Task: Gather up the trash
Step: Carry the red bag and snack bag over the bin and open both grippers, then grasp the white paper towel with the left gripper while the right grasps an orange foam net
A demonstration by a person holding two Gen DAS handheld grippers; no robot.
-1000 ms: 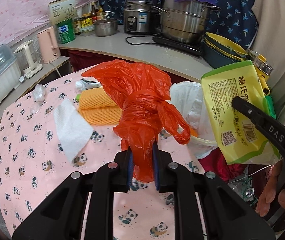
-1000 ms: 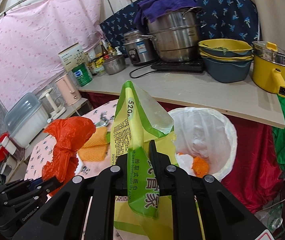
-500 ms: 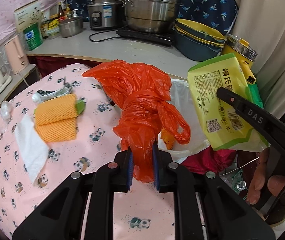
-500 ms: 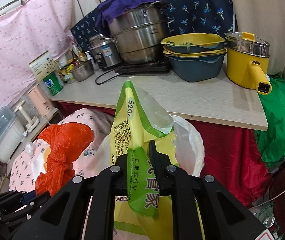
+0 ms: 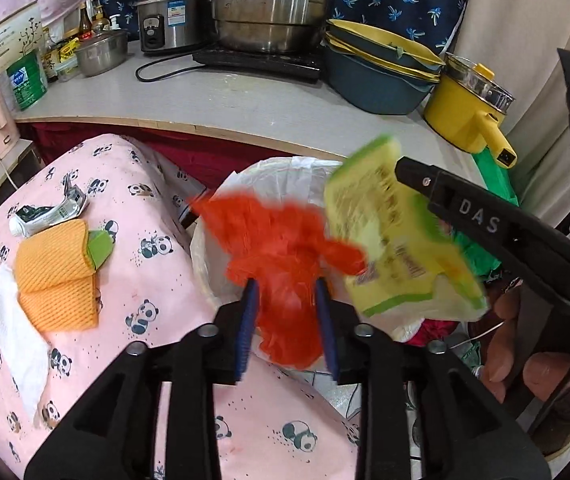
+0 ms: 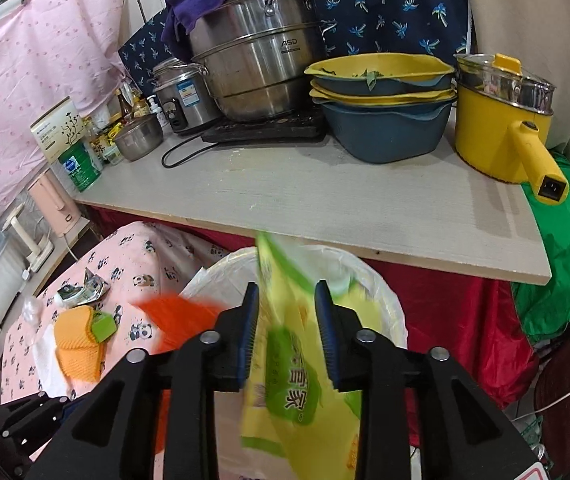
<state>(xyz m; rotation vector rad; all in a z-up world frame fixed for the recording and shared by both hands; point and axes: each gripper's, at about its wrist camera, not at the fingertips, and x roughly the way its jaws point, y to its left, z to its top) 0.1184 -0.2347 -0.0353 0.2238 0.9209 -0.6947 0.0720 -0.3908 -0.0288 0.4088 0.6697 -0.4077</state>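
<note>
Orange bag (image 5: pixel 281 248) and yellow packet (image 6: pixel 293 364), motion-blurred between parted tools.

Both grippers were matte black plastic with angular, triangular cut-outs in the finger arms. Left gripper (image 5: pixel 287 322): round silver screw heads at each arm joint, ribbed blue pads lining the inner faces of the fingertips (image 5: pixel 247 328). Right gripper (image 6: pixel 287 334): same build, same silver screws and blue pads. Its outer arm bore raised lettering "DAS". No sleeve visible at the hand (image 5: pixel 525 354) behind it.
</note>
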